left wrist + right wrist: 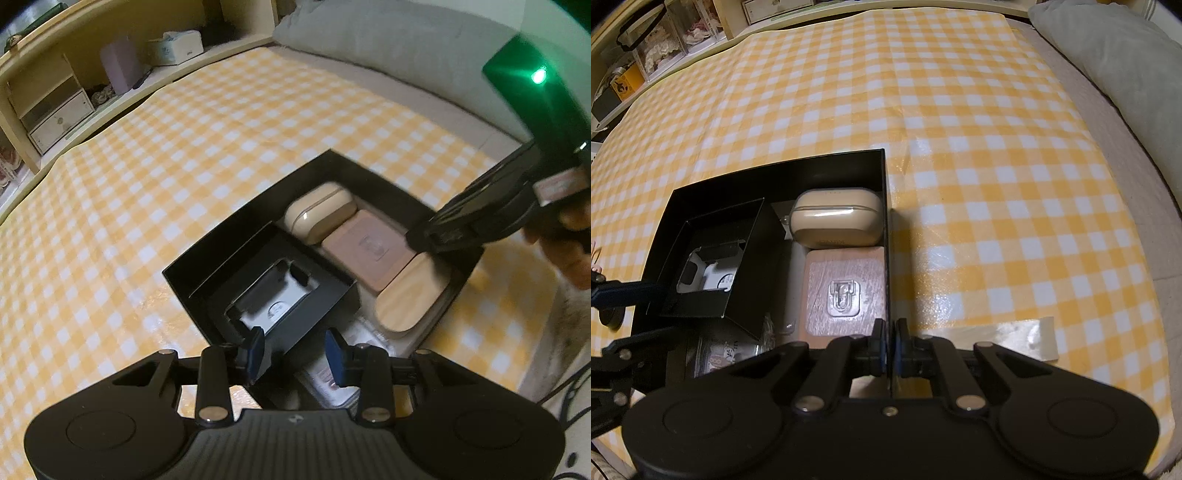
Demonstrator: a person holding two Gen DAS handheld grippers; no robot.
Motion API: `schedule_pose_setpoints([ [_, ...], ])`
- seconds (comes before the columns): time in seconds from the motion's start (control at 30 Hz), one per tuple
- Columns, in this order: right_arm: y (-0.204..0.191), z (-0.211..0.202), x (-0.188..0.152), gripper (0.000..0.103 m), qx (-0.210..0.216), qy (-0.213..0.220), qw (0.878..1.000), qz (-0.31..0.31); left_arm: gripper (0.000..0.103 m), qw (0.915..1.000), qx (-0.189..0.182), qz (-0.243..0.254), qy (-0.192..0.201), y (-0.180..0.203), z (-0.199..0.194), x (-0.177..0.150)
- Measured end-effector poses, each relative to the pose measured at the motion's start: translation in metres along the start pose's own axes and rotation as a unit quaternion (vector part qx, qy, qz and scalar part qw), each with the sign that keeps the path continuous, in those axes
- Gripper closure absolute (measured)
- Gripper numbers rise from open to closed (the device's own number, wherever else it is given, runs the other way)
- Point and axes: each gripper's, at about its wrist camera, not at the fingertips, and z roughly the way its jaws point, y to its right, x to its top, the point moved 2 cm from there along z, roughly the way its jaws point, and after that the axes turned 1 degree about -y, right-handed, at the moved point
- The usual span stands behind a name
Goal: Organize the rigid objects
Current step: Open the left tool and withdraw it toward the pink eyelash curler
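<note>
A large black box lies open on the yellow checked cloth. Inside it lie a beige earbud case, a pinkish wooden square, a pale wooden oblong and a smaller black box with a white insert. My left gripper hangs open over the smaller box's near corner; I see no pad pressing on it. My right gripper is shut on the large box's right wall.
A printed card lies at the box's near end. A grey pillow bounds the cloth on the right. Shelves with a tissue box run along the far side. A tape strip sticks to the cloth.
</note>
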Motion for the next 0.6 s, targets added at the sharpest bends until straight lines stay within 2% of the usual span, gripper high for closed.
schedule_pose_setpoints([
  [0.13, 0.000, 0.000, 0.000, 0.097, 0.000, 0.000, 1.000, 0.000, 0.061, 0.9990, -0.031, -0.029, 0.009, -0.001, -0.011, 0.003],
  [0.17, 0.000, 0.000, 0.000, 0.097, 0.000, 0.000, 1.000, 0.000, 0.054, 0.9983, -0.040, -0.040, 0.011, -0.002, -0.014, 0.003],
  [0.2, 0.000, 0.000, 0.000, 0.097, 0.000, 0.000, 1.000, 0.000, 0.042, 0.9977, -0.046, -0.049, 0.012, -0.002, -0.017, 0.002],
  [0.23, 0.000, 0.000, 0.000, 0.097, 0.000, 0.000, 1.000, 0.000, 0.037, 0.9969, -0.050, -0.059, 0.013, -0.002, -0.020, 0.002],
  [0.3, 0.000, 0.000, 0.000, 0.097, 0.000, 0.000, 1.000, 0.000, 0.019, 0.9956, -0.052, -0.074, 0.021, -0.003, -0.027, 0.002],
  [0.4, 0.000, 0.000, 0.000, 0.097, 0.000, 0.000, 1.000, 0.000, 0.011, 0.9939, -0.058, -0.088, 0.034, -0.004, -0.039, 0.002],
  [0.6, 0.000, 0.000, 0.000, 0.097, -0.001, 0.000, 1.000, 0.000, 0.004, 0.9866, -0.063, -0.136, 0.065, -0.016, -0.064, -0.004],
])
